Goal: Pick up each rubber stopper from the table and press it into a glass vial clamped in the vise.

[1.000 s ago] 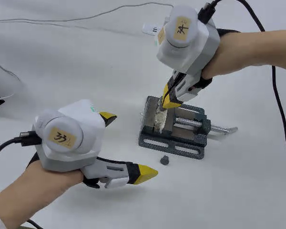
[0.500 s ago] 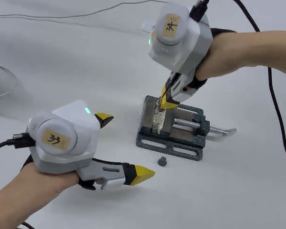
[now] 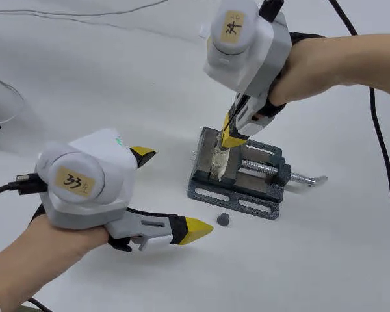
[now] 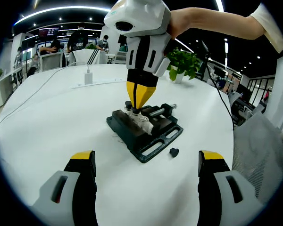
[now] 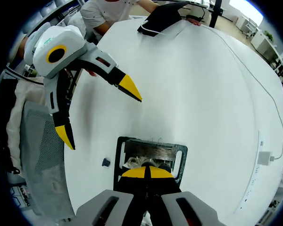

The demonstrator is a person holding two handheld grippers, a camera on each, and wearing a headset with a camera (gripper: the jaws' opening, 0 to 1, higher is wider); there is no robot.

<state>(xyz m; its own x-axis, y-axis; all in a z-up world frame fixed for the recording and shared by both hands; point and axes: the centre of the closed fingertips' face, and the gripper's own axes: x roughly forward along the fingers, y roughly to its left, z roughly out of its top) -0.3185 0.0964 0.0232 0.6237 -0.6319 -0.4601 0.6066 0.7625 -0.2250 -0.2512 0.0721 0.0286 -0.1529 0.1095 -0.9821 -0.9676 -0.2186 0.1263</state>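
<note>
Because a stopper has to be pushed down hard, the 2 yellow tips of the right gripper (image 3: 229, 140) are kept tight together, with no gap seen between them. They are pointed down onto the tops of the glass vials (image 3: 218, 162). In the left gripper view, a small dark stopper (image 4: 128, 104) can be seen on a vial just beside those tips. It cannot be told if it is pushed all the way in. The vials are held upright and still by the vise (image 3: 247, 195), so they will not tip when they are pressed from above.

The tips of the left gripper (image 3: 172, 190) are held wide apart, and nothing is between them. It is kept low over the table (image 3: 84, 78), to the side of the vise, most likely so it is ready for the next pick. 1 loose stopper (image 3: 223, 220) is left on the table, just in front of the vise and near the lower left tip.

Very little has changed since 1 second ago. The right tips are still on the same spot at the vials, the left tips are still open, and the loose stopper has not been moved.
</note>
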